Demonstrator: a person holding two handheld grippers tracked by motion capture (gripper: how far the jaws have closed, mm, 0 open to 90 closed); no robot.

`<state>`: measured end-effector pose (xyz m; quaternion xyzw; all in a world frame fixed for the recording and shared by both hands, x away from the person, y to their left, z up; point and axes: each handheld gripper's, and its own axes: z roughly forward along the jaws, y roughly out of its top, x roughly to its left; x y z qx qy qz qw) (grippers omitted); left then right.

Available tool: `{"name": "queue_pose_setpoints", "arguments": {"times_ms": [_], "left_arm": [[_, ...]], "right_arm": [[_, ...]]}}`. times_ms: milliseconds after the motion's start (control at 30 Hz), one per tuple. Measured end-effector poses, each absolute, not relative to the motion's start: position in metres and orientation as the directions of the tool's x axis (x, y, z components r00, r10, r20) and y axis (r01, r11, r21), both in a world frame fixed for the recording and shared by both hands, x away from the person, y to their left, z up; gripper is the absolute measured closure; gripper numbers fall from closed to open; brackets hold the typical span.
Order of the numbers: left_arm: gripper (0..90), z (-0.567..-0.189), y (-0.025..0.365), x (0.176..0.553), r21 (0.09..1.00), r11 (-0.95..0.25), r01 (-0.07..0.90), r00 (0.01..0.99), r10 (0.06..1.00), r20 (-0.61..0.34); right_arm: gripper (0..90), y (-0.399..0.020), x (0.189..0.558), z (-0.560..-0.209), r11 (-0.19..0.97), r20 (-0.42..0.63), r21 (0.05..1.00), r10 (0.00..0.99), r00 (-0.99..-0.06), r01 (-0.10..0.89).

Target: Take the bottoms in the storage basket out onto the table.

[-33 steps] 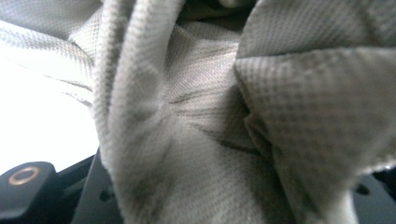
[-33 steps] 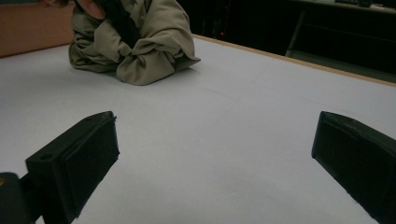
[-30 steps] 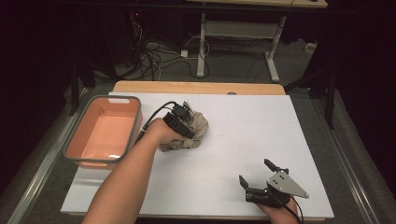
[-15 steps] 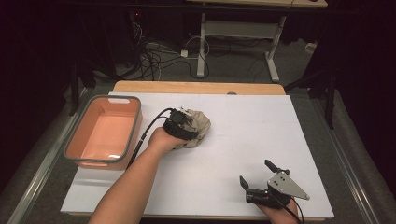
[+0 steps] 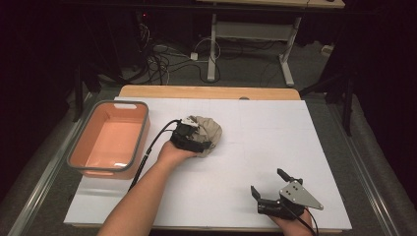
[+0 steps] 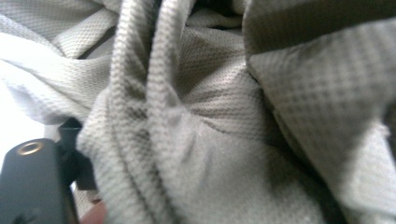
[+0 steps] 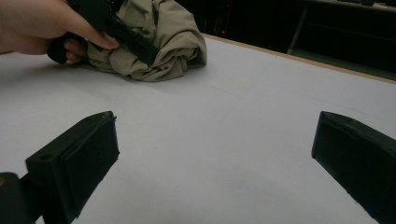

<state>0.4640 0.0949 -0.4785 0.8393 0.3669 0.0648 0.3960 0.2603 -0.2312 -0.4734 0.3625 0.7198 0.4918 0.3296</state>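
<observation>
— Where are your jaws right now?

— My left gripper (image 5: pixel 193 137) is nosed down into the crumpled beige cloth (image 5: pixel 206 133), which sits on the white table (image 5: pixel 275 142) just ahead of my left hand (image 5: pixel 173 153). Its jaws have just been opening, and folds of the cloth lie between them; in the left gripper view the weave (image 6: pixel 210 121) crowds right up against the camera. I'd call them open, not pinching — though the fabric hides the pads, so I can't be sure nothing is snagged.

— And the other one?

— My right gripper (image 5: pixel 270 189) rests low near the table's near edge, well apart from the cloth, jaws spread wide with only bare table between them. From there the cloth (image 7: pixel 159 42) lies far ahead and to the left of those jaws.

— What could go wrong?

— If I lift away now, a fold caught on a jaw could drag the bundle along or pull it open. If I close again this deep, I may grab too many layers and haul the whole heap. The orange tub (image 5: pixel 109 139) stands off to the left of my left jaws; a careless sweep could knock it.

— Your pose?

— Left forearm reaches in diagonally, wrist tipped down. Right hand lies flat and low, jaws pointing up the table.
</observation>
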Motion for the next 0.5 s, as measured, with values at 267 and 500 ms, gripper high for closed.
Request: {"name": "queue_pose_setpoints", "arguments": {"times_ms": [267,500], "left_arm": [[3.6,-0.4812,0.0916,0.4618,0.716,-0.431,0.549,0.736,0.655,-0.169],[0.0,-0.4799,0.0911,0.4604,0.721,-0.430,0.544,0.739,0.653,-0.169]], "right_arm": [[1.6,-0.2310,0.2603,-0.4740,0.255,-0.118,0.946,0.846,-0.521,0.199],[1.6,-0.2318,0.2603,-0.4740,0.253,-0.116,0.946,0.846,-0.520,0.201]]}}
